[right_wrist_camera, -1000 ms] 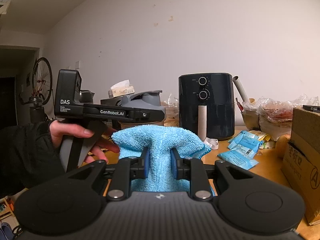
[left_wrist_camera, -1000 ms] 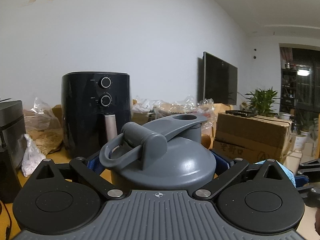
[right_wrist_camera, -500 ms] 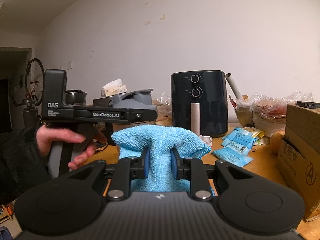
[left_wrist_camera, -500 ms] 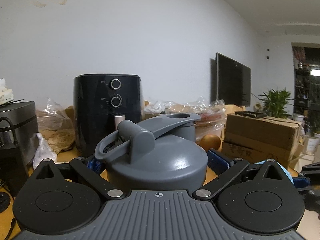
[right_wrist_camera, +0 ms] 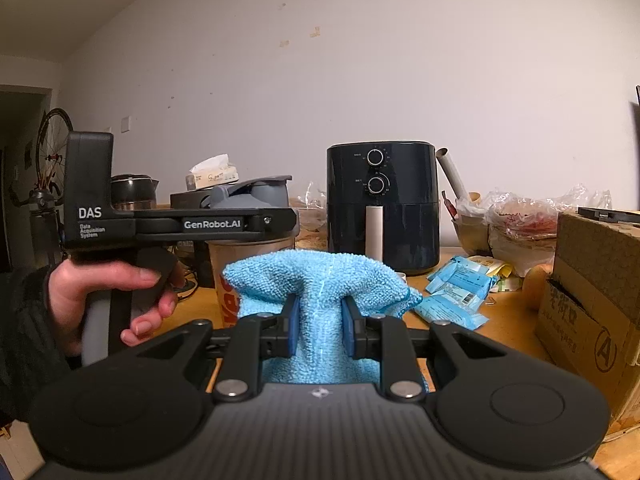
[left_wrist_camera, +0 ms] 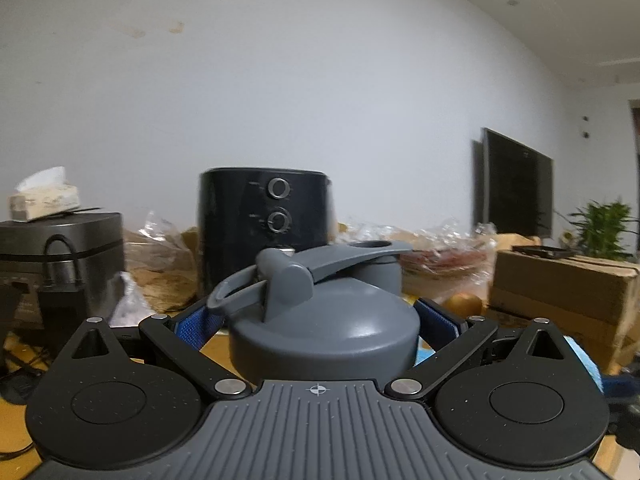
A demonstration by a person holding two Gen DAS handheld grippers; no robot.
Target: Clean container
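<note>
A shaker-type container with a grey flip-top lid (left_wrist_camera: 324,320) fills the middle of the left wrist view. My left gripper (left_wrist_camera: 320,312) is shut on it, a blue pad on each side just under the lid. From the right wrist view the same container (right_wrist_camera: 226,276) shows a brownish body with red lettering, held by the left gripper (right_wrist_camera: 290,224) in a person's hand (right_wrist_camera: 100,296). My right gripper (right_wrist_camera: 318,324) is shut on a bunched light-blue cloth (right_wrist_camera: 320,276), which sits just right of the container. The container's base is hidden behind the cloth.
A black air fryer (right_wrist_camera: 382,204) stands at the back of the wooden table (right_wrist_camera: 504,320). Cardboard boxes (right_wrist_camera: 592,288) line the right side. Blue packets (right_wrist_camera: 456,292) and plastic bags lie between them. A dark cooker (left_wrist_camera: 60,252) topped by a tissue box sits to the left.
The left gripper has swung leftward with the container in it, bringing the cooker and tissue box into its view. The right gripper and cloth have stayed put.
</note>
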